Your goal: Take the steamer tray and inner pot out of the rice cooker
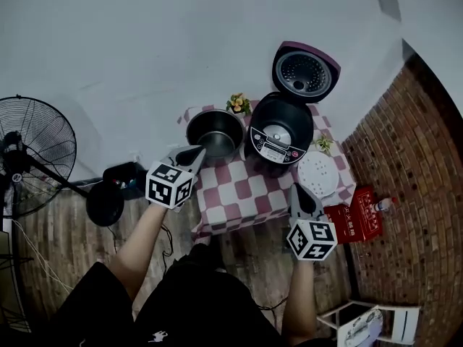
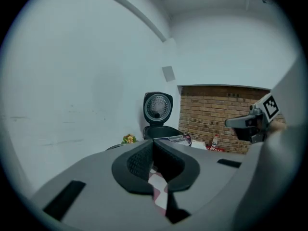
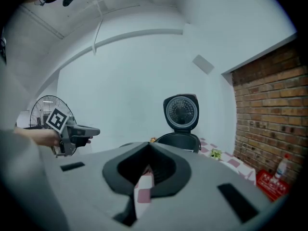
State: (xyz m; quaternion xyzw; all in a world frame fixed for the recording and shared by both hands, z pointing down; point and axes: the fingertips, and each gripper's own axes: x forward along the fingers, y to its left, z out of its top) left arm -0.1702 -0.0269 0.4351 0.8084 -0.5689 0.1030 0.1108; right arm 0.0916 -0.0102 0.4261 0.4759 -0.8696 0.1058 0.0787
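On the checkered table [image 1: 239, 194], the black rice cooker [image 1: 281, 132] stands with its lid [image 1: 305, 71] raised and its well dark. The metal inner pot [image 1: 214, 132] sits on the cloth to the cooker's left. The white perforated steamer tray [image 1: 318, 173] lies on the cloth to its right. My left gripper [image 1: 195, 152] hovers shut and empty near the pot's front rim. My right gripper [image 1: 296, 190] is shut and empty just in front of the tray. In the left gripper view the closed jaws [image 2: 153, 143] point toward the cooker [image 2: 161, 129]; the right gripper view [image 3: 147, 146] shows the same cooker [image 3: 180, 139].
A standing fan [image 1: 29, 157] is at the left, with a black round thing [image 1: 107, 202] on the floor near it. A red box [image 1: 354, 219] and a bottle [image 1: 382, 204] lie right of the table by the brick wall [image 1: 405, 157]. Small plants [image 1: 238, 104] sit on the cloth.
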